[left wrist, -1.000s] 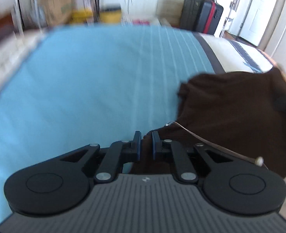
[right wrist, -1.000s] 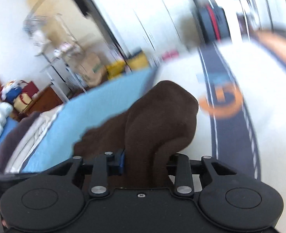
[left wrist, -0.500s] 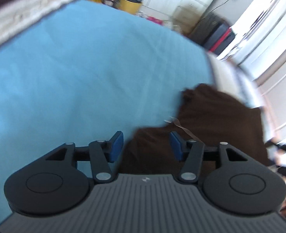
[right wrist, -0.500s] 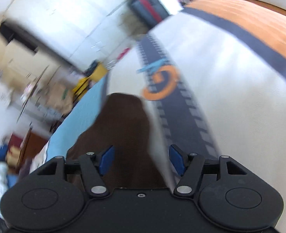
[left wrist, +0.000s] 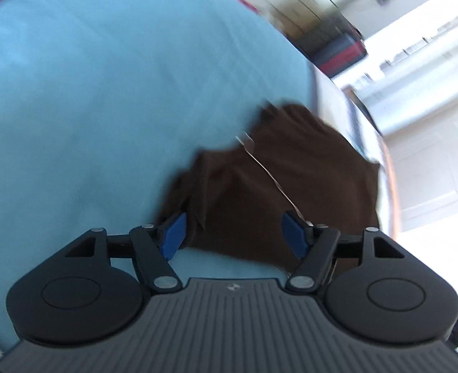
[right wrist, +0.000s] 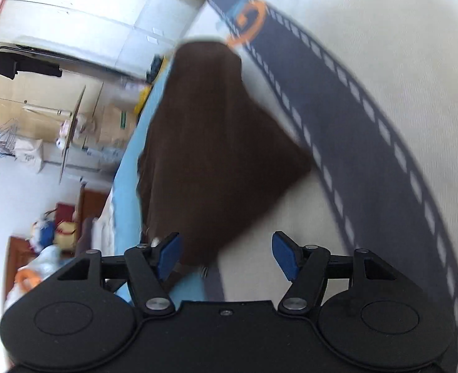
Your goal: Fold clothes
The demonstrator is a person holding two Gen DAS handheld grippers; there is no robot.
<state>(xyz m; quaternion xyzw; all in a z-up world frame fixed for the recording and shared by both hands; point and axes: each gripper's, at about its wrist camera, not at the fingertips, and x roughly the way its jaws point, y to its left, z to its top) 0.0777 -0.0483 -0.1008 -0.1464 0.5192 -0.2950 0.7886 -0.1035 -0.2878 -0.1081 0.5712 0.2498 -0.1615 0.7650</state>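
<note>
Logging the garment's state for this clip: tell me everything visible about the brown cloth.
The brown cloth is a dark, soft-looking, matte garment, lying in a loosely folded heap across the blue sheet and the white cover beside it. One corner points out over the white cover. A thin pale string crosses its top. Both tools, left and right, stand open at its near edge; their jaws have just been opening, and neither pinches it.

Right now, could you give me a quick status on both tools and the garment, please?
Both tools, left and right, just opened. Brown garment released on the bed. Nothing in the way.
</note>
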